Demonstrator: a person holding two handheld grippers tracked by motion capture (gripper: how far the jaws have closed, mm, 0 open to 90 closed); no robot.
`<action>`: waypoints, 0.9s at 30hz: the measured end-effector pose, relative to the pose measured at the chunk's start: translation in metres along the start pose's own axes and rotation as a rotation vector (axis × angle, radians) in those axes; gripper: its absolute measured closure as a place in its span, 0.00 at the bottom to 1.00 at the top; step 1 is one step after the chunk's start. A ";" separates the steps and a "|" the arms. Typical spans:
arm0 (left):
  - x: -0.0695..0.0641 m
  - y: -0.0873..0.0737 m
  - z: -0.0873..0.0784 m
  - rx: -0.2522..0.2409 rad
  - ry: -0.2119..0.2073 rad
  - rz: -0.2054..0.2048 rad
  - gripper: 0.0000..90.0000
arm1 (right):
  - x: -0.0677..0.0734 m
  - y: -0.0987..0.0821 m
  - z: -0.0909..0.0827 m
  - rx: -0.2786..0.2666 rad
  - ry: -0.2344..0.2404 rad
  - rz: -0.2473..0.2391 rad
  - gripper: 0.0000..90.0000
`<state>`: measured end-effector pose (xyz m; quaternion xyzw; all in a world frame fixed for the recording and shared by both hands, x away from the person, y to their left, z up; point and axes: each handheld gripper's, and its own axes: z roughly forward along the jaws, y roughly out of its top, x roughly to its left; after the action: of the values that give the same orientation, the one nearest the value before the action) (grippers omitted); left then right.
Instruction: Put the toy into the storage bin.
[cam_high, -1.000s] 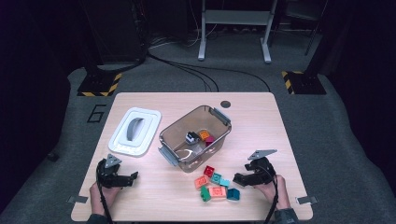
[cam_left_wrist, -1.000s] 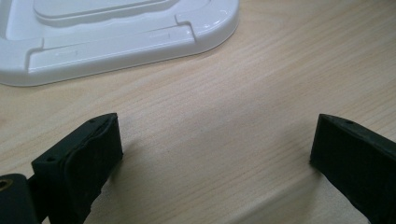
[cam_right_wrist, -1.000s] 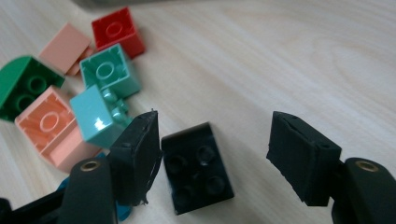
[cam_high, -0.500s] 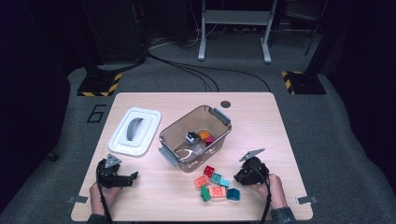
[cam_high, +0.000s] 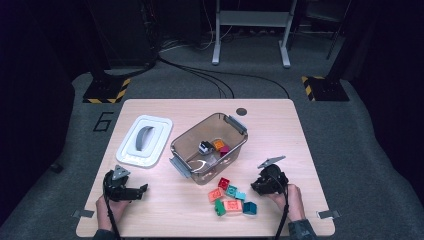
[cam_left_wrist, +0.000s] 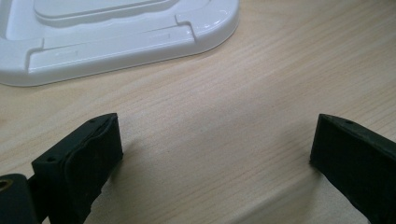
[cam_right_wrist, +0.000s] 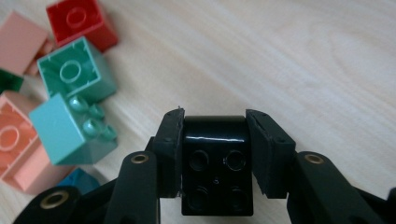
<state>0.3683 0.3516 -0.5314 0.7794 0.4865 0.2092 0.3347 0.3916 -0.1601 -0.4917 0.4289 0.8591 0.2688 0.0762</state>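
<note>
— Near the front right of the desk (cam_high: 300, 130), what is the right claw (cam_right_wrist: 214, 122) doing?

— It pinches a black brick (cam_right_wrist: 215, 163) between its two pads. The jaws have just been closing, and now they press on both sides of the brick, whose round hollows face the camera that rides on the claw.

— Where does that put the brick?

— Low over the wood, just to the right of the loose pile: a red brick (cam_right_wrist: 81, 25), a green brick (cam_right_wrist: 77, 70), a light teal brick (cam_right_wrist: 70, 130) and salmon-pink bricks (cam_right_wrist: 18, 149) lie close beside it on the desk.

— And from above?

— The right claw (cam_high: 267, 182) sits beside that pile, in front of the clear bin (cam_high: 210, 145), which holds a few bricks.

— The other hand?

— The left claw (cam_left_wrist: 212, 149) is spread wide with bare wood between its jaws, resting near the front left corner. The white lid (cam_left_wrist: 116, 37) lies flat just beyond it.
</note>
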 end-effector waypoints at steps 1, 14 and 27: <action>0.000 0.000 0.000 0.000 0.000 0.000 0.02 | 0.000 0.000 0.000 0.000 0.000 0.000 0.65; 0.000 0.000 0.000 0.000 0.000 0.000 0.02 | -0.017 0.019 -0.013 -0.142 -0.042 0.037 0.65; 0.000 0.000 0.000 0.000 0.000 0.000 0.02 | -0.030 0.043 -0.017 -0.205 -0.085 0.046 0.65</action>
<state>0.3684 0.3516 -0.5314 0.7793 0.4866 0.2091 0.3350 0.4338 -0.1691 -0.4581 0.4493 0.8132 0.3383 0.1498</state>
